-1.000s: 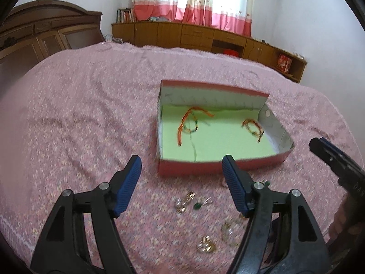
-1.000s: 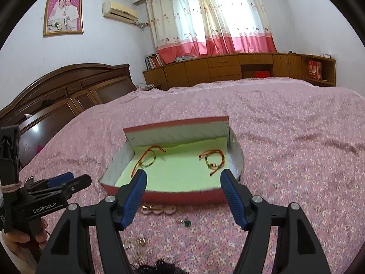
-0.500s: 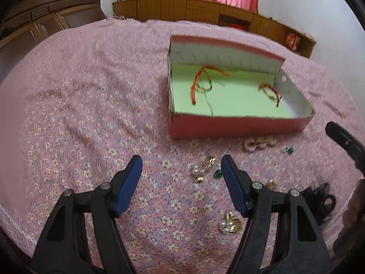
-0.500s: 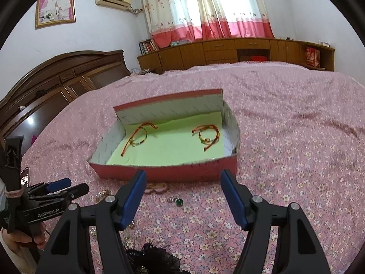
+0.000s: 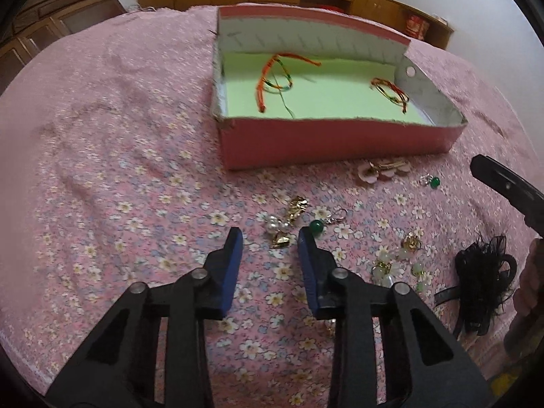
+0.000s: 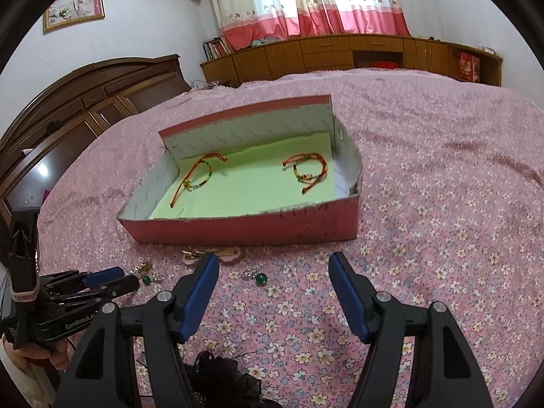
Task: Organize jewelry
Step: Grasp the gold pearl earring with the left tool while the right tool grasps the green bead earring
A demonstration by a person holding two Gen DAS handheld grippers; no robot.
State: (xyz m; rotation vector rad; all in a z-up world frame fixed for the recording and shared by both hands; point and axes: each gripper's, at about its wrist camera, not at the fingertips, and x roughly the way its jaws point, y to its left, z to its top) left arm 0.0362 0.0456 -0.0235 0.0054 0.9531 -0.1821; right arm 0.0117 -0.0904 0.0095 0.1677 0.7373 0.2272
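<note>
The left gripper (image 5: 270,238) has just been closing its jaws around the pearl-and-gold earring (image 5: 284,226) at middle frame, not pinching yet. It could slip, or the bedspread (image 5: 112,176) could get caught. The right gripper (image 6: 273,265) is wide open, holding nothing.

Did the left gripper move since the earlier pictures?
Yes. The left gripper came down toward the bedspread and nearer the pearl earring before the box. Its jaws have just been closing, with nothing between them yet.
</note>
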